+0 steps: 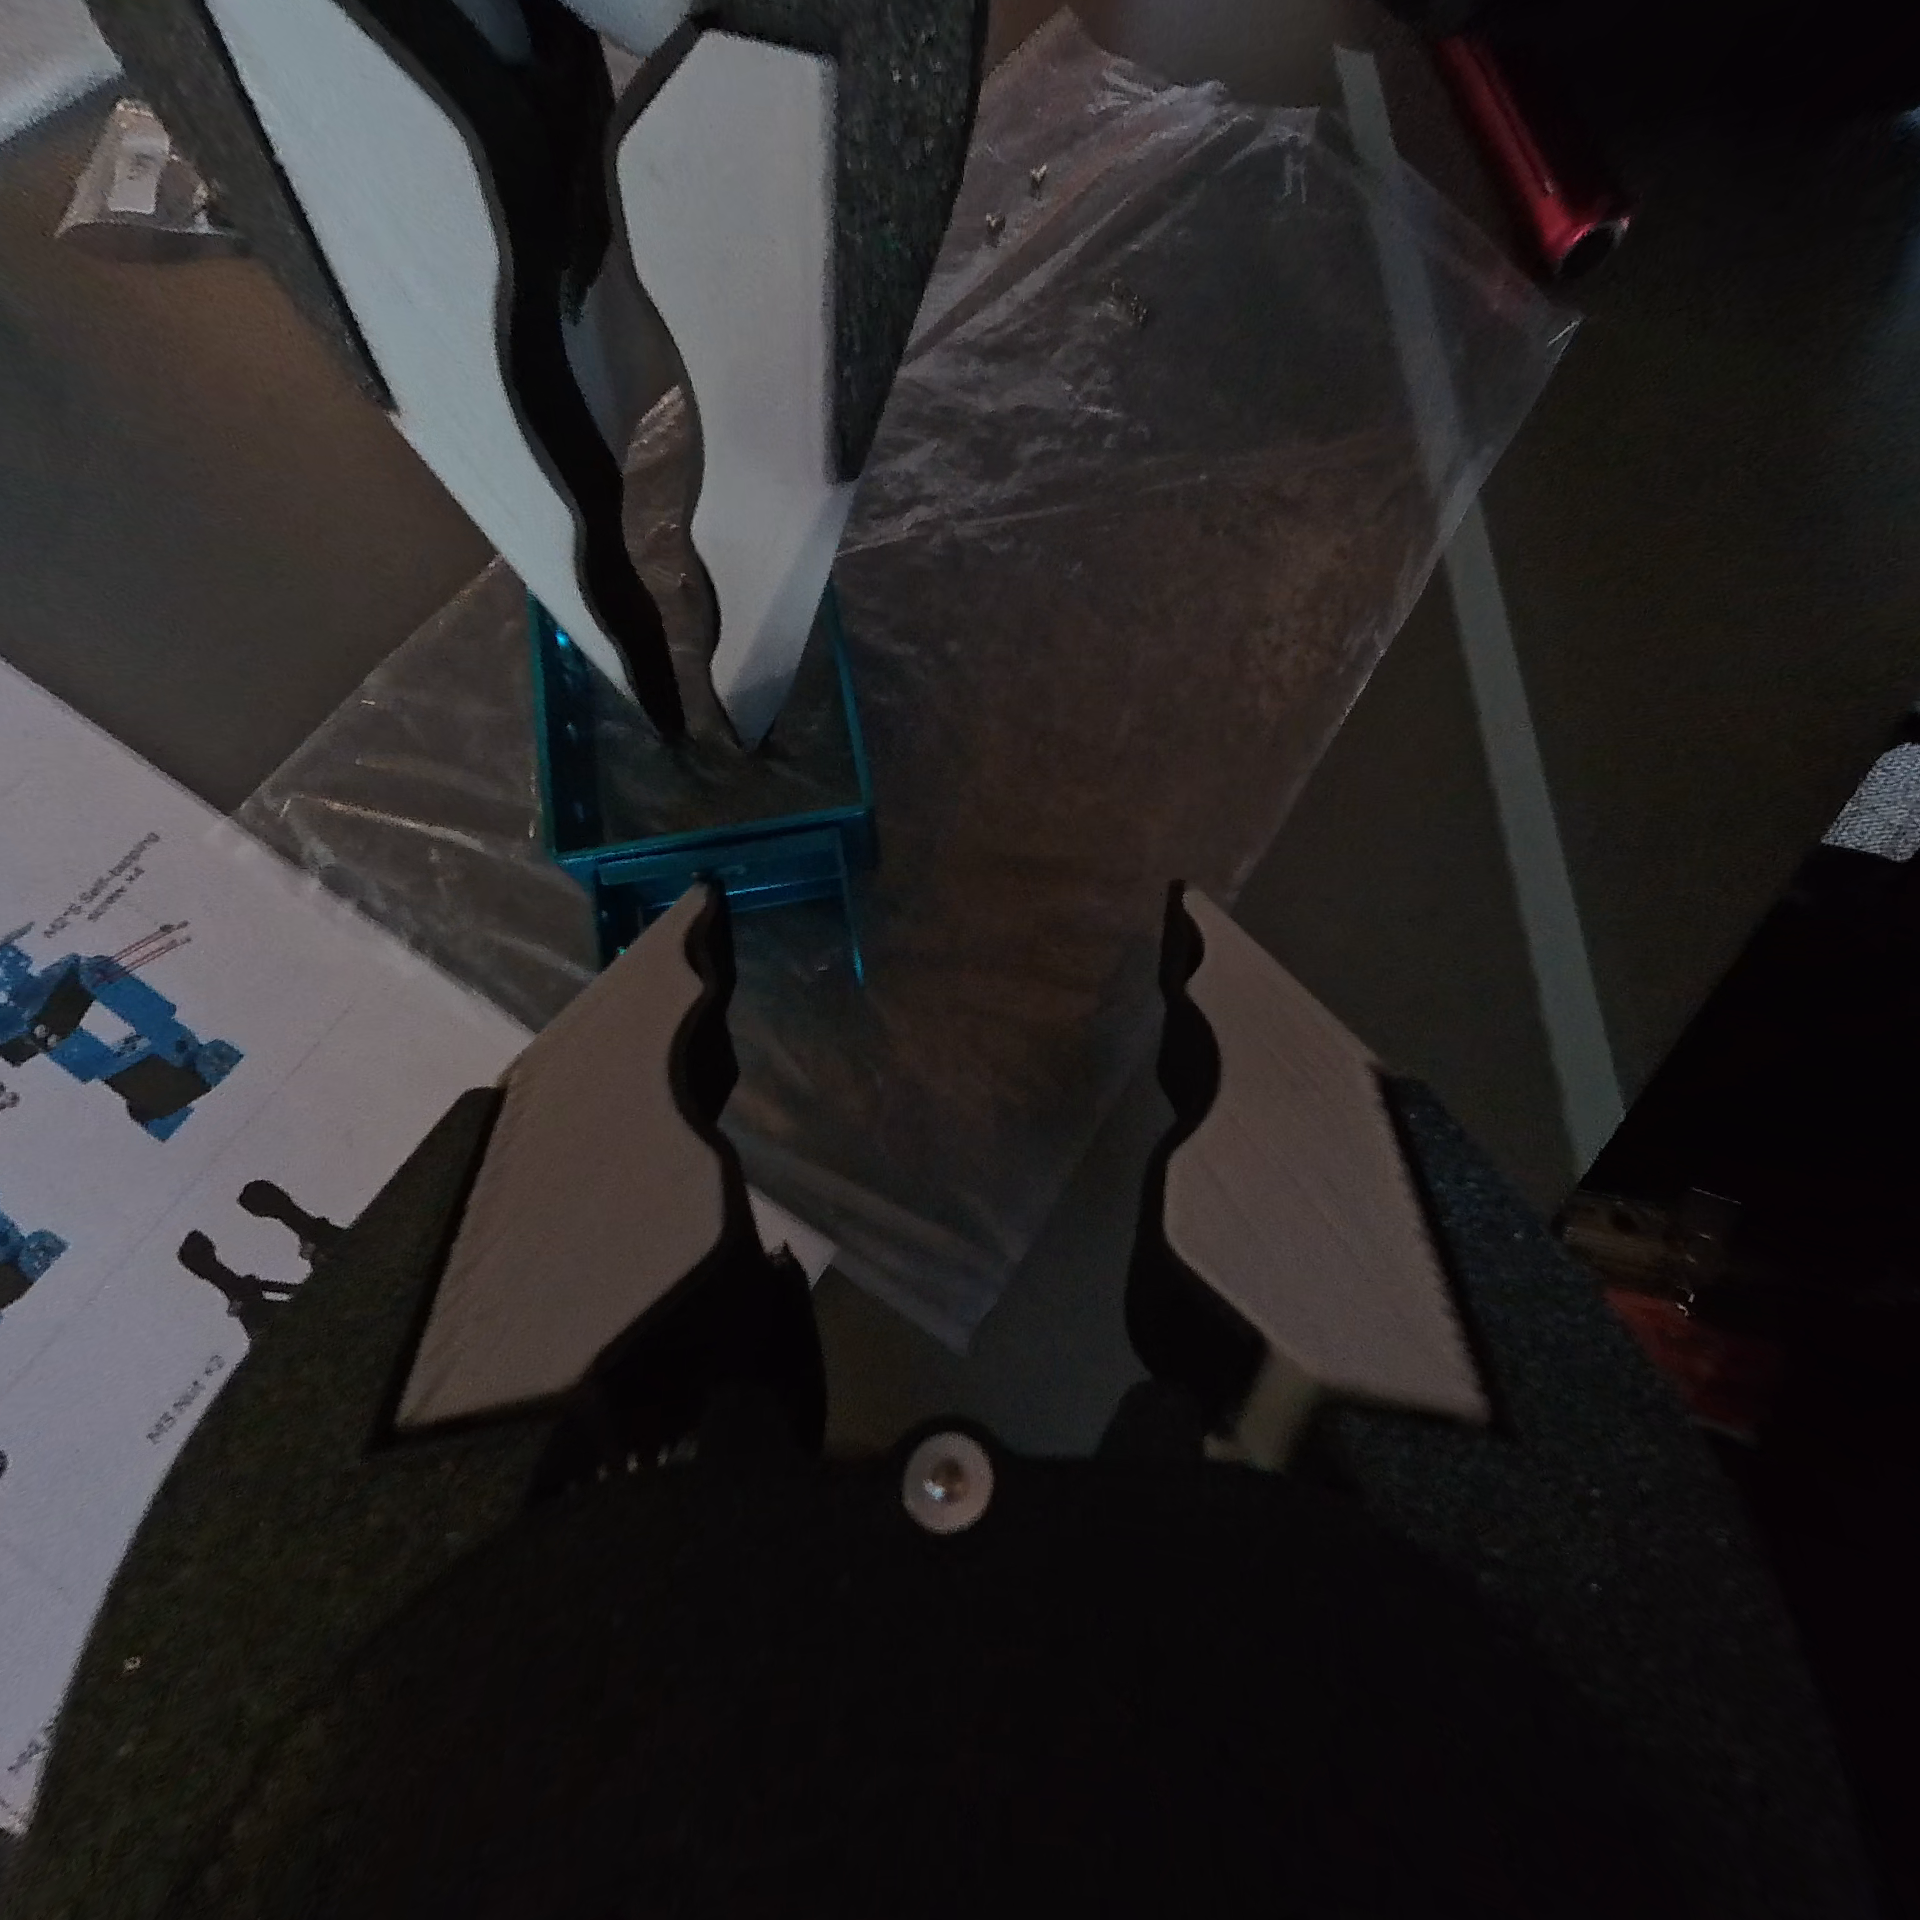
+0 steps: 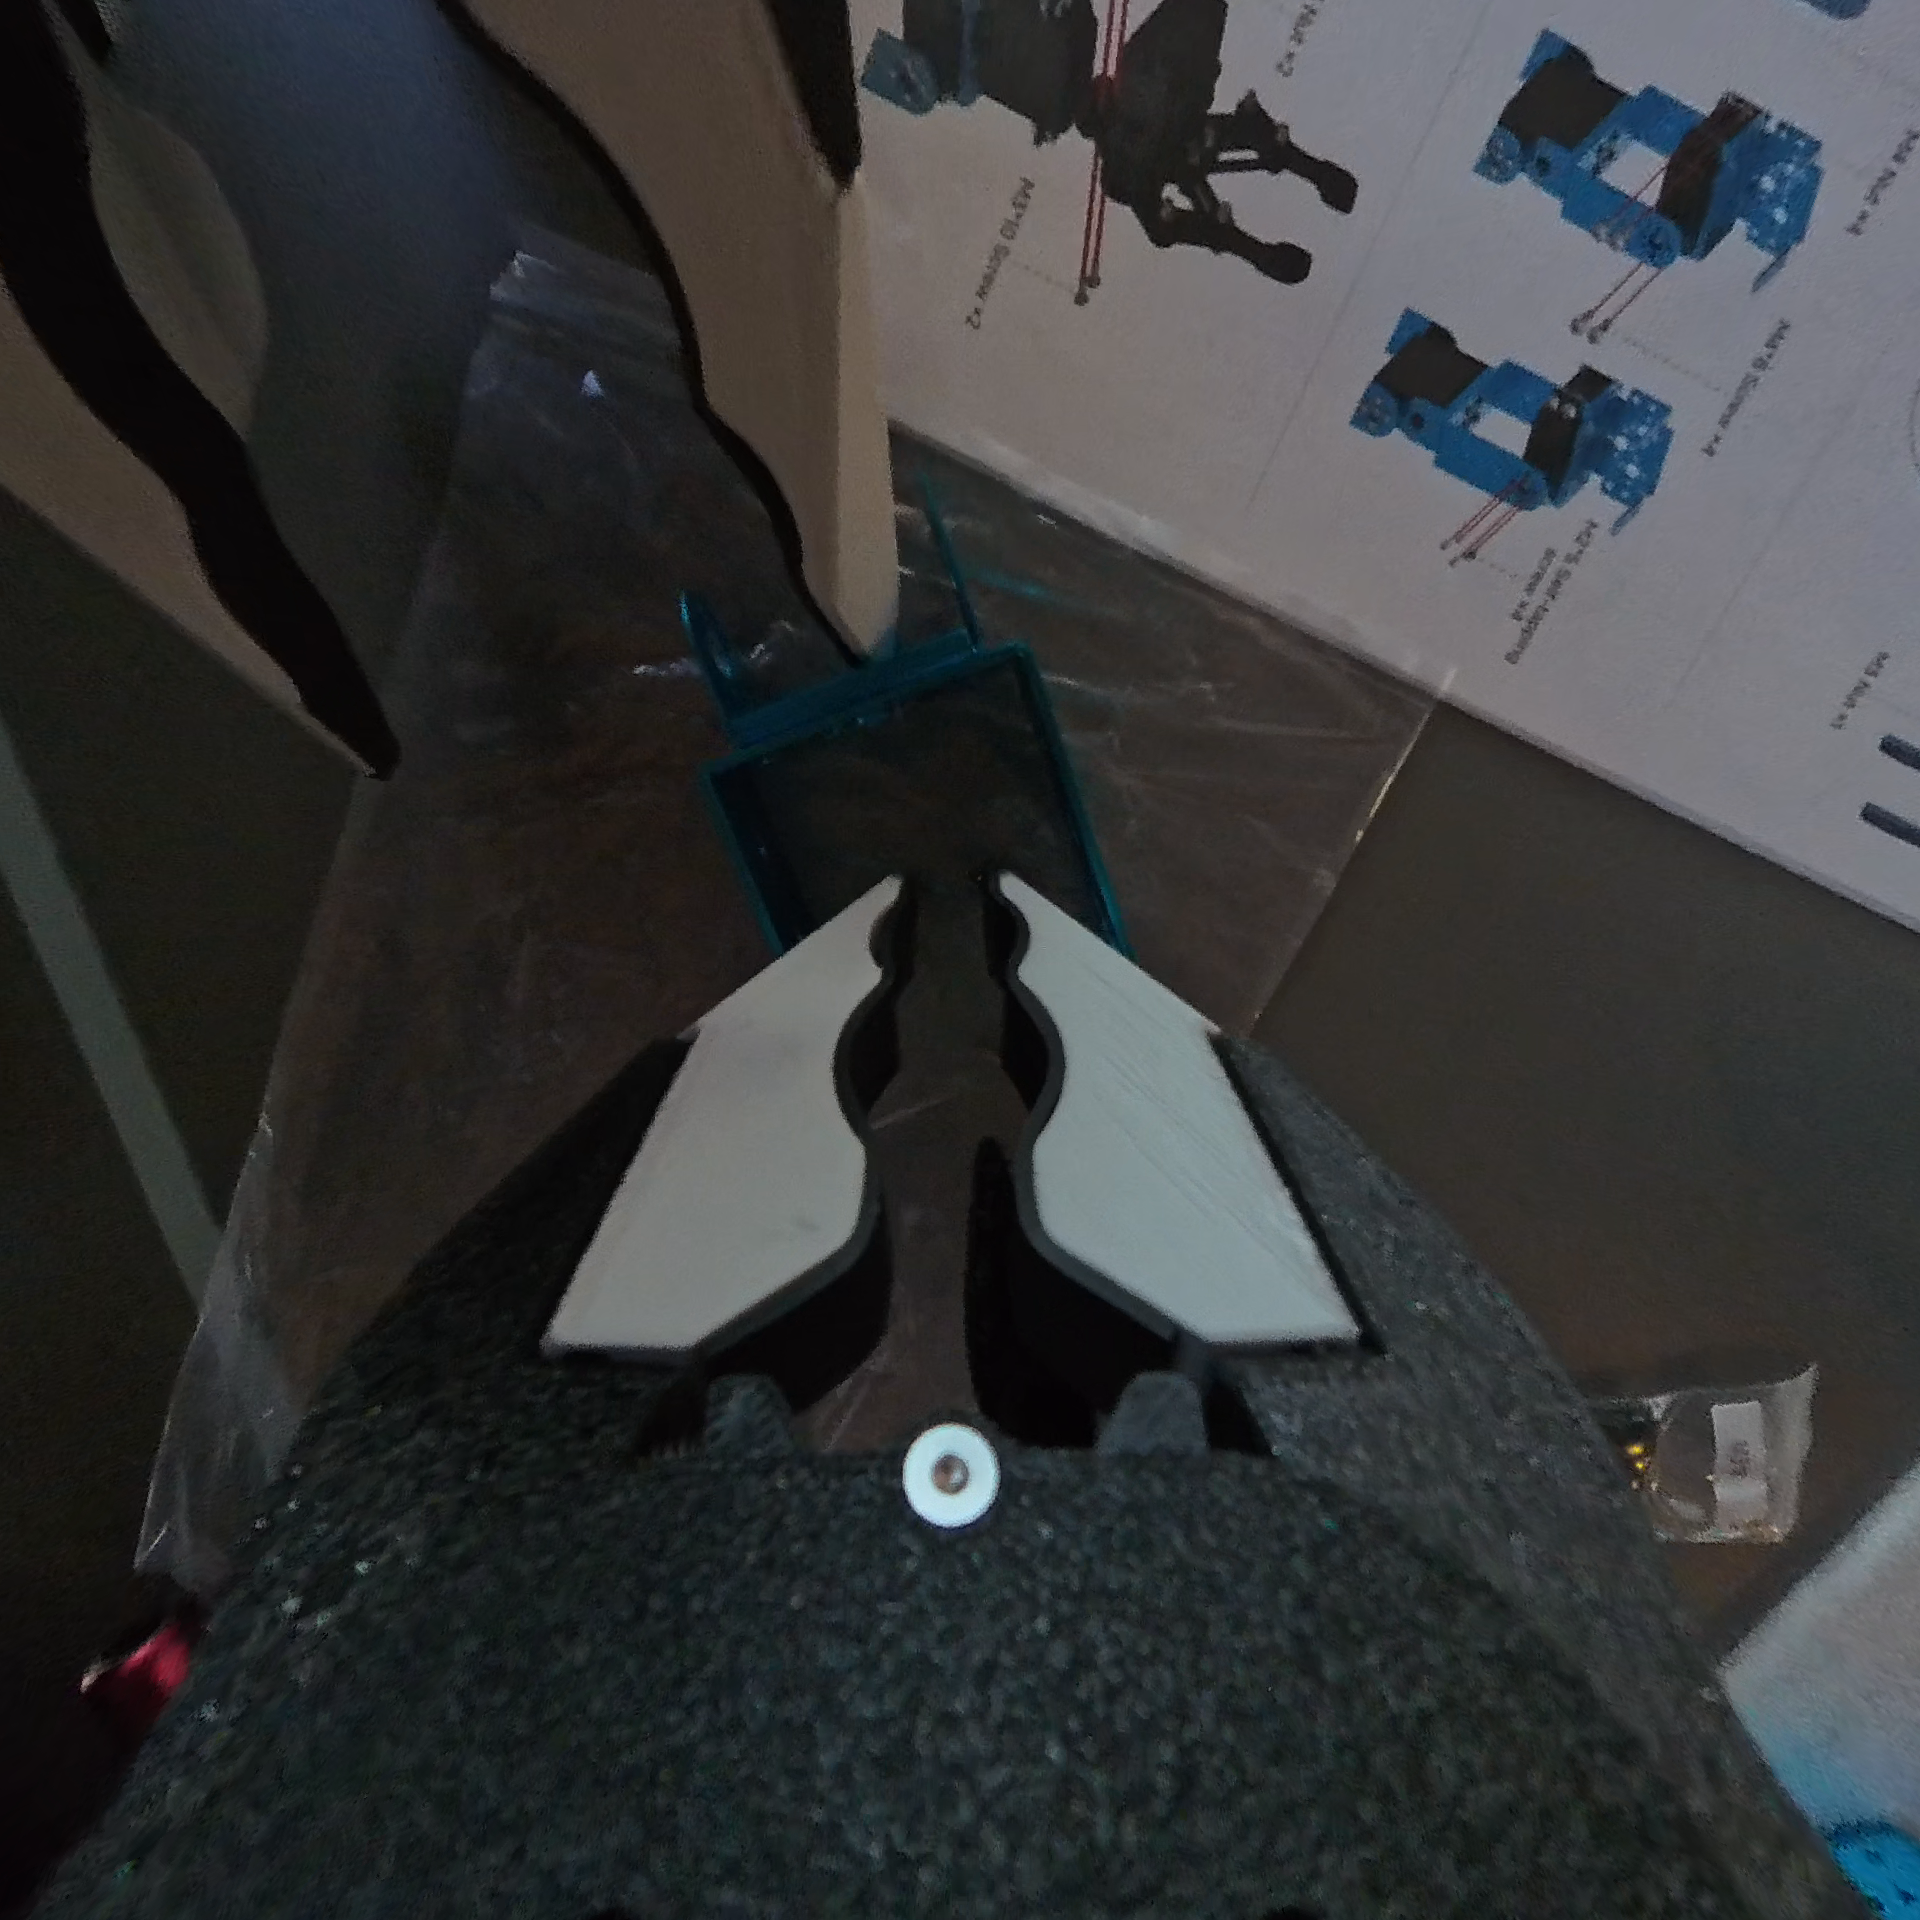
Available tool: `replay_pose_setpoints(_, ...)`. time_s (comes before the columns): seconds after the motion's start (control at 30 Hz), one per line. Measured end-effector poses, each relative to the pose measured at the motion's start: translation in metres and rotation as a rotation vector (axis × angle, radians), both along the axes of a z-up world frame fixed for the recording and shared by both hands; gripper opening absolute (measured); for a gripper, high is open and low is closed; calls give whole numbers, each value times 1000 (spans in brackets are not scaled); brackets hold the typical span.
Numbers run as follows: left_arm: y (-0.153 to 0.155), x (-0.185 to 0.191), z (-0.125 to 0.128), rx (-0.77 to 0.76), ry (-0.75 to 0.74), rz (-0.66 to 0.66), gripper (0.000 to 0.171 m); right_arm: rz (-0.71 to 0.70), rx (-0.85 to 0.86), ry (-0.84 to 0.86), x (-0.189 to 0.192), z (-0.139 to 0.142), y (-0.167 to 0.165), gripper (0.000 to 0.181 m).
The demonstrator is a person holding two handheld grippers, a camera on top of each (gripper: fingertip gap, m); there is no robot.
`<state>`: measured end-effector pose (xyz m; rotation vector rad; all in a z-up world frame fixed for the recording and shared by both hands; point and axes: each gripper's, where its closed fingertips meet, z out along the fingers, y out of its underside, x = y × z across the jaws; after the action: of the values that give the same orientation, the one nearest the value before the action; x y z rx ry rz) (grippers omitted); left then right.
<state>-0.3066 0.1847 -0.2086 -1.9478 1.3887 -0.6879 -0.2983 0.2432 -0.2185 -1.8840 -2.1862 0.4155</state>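
two grippers over blue brackets inside a clear bag

left wrist view: left gripper point(image 1: 940, 904) held wide, nothing between its fingers. its left fingertip sits just at the near edge of the blue metal brackets point(image 1: 717, 821), which lie under the film of a clear plastic bag point(image 1: 1091, 582) on the dark table point(image 1: 187, 520). the right gripper point(image 1: 717, 727) comes in from the top, fingers nearly together, tips pressed down into the open frame of the farther bracket; the film puckers there, so it looks to be pinching plastic, though i cannot tell for sure. printed instruction sheet point(image 1: 135, 997) at left, red cylinder point(image 1: 1527, 156) upper right, a small packet point(image 1: 135, 177) upper left.

right wrist view: right gripper point(image 2: 940, 888) narrow, a slim gap at the tips, poised over the blue metal brackets point(image 2: 894, 748) under the clear plastic bag point(image 2: 540, 831). whether the tips grip film is hidden here. left gripper point(image 2: 623, 707) reaches in from above, spread, one fingertip by the far end of the brackets. instruction sheet point(image 2: 1351, 364) beyond; a small bag of hardware point(image 2: 1714, 1455) lower right.
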Motion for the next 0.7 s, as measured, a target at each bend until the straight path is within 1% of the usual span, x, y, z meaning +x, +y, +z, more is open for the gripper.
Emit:
replay_pose_setpoints(0.1, 0, -1, -1, 6, 7, 3, 82, -7, -4, -2, -1, 0, 1, 12)
replay_pose_setpoints(0.17, -1, -1, 0, 7, 7, 5, 82, 6, 37, -7, 1, 0, 3, 0)
replay_pose_setpoints(0.3, 0, -5, 2, 19, 10, 15, 82, -4, 67, -8, 4, 7, 5, 0)
replay_pose_setpoints(0.43, 2, -9, 6, 18, -1, 24, 82, -18, 34, -2, 1, 7, 3, 12)
replay_pose_setpoints(0.6, 1, -12, 5, 23, 5, 25, 82, -2, 22, -40, -3, 0, 3, 11)
replay_pose_setpoints(0.7, -1, -12, 4, 24, 9, 16, 82, -3, -3, -36, -3, -1, 1, 8)
